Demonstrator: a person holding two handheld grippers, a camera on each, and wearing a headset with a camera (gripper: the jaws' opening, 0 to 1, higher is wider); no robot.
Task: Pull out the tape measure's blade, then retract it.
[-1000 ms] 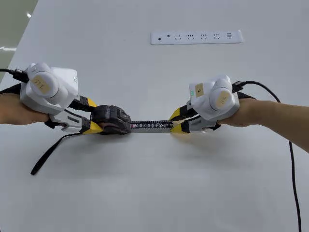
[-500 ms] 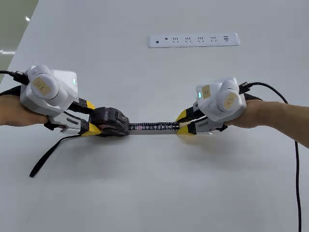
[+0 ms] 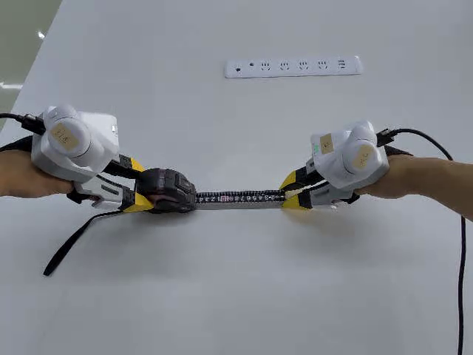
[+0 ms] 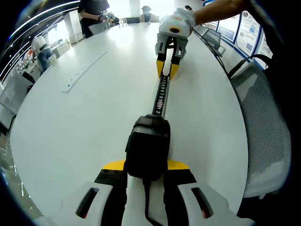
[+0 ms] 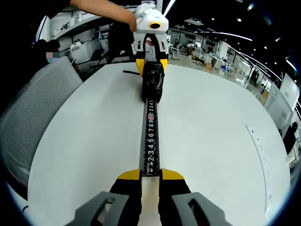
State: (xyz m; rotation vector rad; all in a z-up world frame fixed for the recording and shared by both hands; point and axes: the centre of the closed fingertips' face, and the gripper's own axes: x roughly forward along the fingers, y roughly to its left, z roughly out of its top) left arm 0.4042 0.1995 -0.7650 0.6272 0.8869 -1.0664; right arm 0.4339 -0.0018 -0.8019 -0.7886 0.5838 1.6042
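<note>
While clamping the black tape measure (image 3: 168,191) by its two sides at the left of the counter (image 3: 236,288), anchors it with the left gripper (image 3: 140,196) to stop it sliding toward the pull. Pinches the free tip of the blade (image 3: 238,197) in the right gripper (image 3: 290,194), jaws clenched on it, well to the right of the body. Holds the blade low, just over the counter, straight and taut between the two, numbers facing up for reading. Leaves the wrist strap (image 3: 70,244) trailing loose toward the near left, clear of the blade. Works well apart from the power strip (image 3: 293,67) at the far side, out of the line of pull. Looks only partly drawn, judging by the short run of digits, with retraction not yet begun. Worth hanging on to the tip and easing it home, to avoid a whipping return.
</note>
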